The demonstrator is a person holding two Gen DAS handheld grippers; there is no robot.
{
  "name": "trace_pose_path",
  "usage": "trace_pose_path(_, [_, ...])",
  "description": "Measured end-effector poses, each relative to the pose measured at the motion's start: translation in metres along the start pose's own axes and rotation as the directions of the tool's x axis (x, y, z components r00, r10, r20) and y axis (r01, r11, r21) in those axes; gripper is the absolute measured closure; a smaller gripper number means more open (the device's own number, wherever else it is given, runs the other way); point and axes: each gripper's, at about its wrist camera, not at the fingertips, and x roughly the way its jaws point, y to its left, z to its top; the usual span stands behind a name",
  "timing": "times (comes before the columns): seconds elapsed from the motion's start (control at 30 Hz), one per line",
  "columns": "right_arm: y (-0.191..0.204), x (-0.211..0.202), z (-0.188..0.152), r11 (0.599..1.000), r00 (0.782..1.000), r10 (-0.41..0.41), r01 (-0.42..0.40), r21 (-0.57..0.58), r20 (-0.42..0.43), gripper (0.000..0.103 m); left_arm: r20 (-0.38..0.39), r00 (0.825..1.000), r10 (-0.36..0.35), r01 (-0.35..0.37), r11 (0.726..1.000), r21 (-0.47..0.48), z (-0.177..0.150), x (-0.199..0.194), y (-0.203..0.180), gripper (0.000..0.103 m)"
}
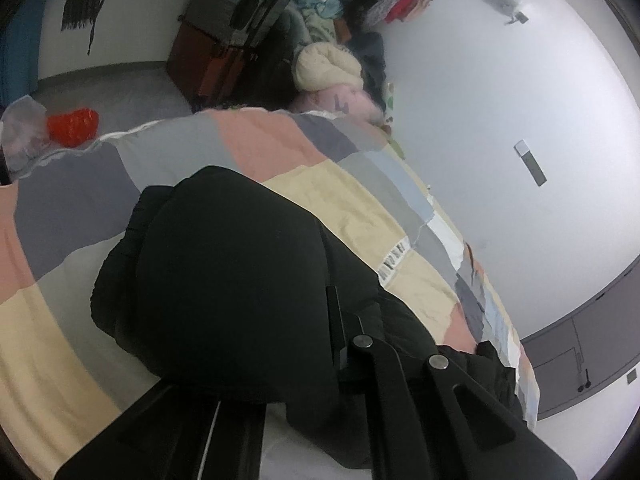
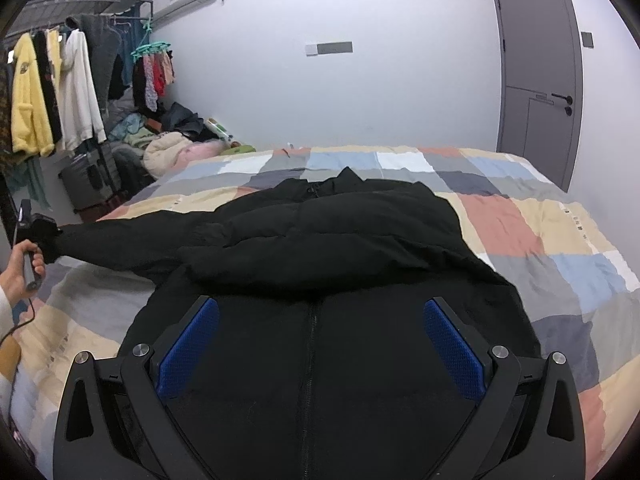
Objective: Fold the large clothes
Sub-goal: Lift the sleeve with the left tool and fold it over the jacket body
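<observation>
At the far left of the right wrist view we see a hand [image 2: 20, 270] carrying the left gripper [image 2: 48, 236], its fingers closed on the cuff of the black jacket [image 2: 320, 240], whose sleeve is stretched out sideways above the bed [image 2: 560, 240]. In the left wrist view the cuff bunches over those closed fingers [image 1: 340, 332]. Further right, the jacket lies zip-up on the patchwork cover, and our right gripper [image 2: 320, 344] hangs over its front with the blue fingers [image 2: 452, 344] spread wide, gripping nothing.

Black jacket [image 2: 320, 240] on checked bedspread [image 2: 520, 220]
</observation>
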Motion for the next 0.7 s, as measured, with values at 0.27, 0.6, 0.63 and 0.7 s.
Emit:
trace_pose_path(0.27, [-0.018, -0.01, -0.001, 1.0, 1.0, 0.029, -0.029, 0.006, 0.006, 0.0, 0.025, 1.0, -0.001, -0.001, 0.997, 0.074, -0.002, -0.045, -0.037, 0.098])
trace_pose_path(0.6, [-0.04, -0.02, -0.002, 0.999, 0.999, 0.044, -0.044, 0.012, 0.026, 0.0, 0.077, 0.997, 0.016, -0.03, 0.982, 0.185, -0.014, -0.095, -0.101, 0.098])
trace_pose_path(0.63, [-0.042, -0.021, -0.003, 0.999, 0.999, 0.044, -0.044, 0.016, 0.028, 0.0, 0.082, 0.997, 0.016, -0.031, 0.981, 0.192, -0.015, -0.099, -0.107, 0.098])
trace_pose_path(0.7, [-0.047, -0.023, -0.003, 0.999, 0.998, 0.046, -0.046, 0.019, 0.034, 0.0, 0.097, 0.995, 0.012, -0.032, 0.976, 0.213, -0.02, -0.11, -0.122, 0.098])
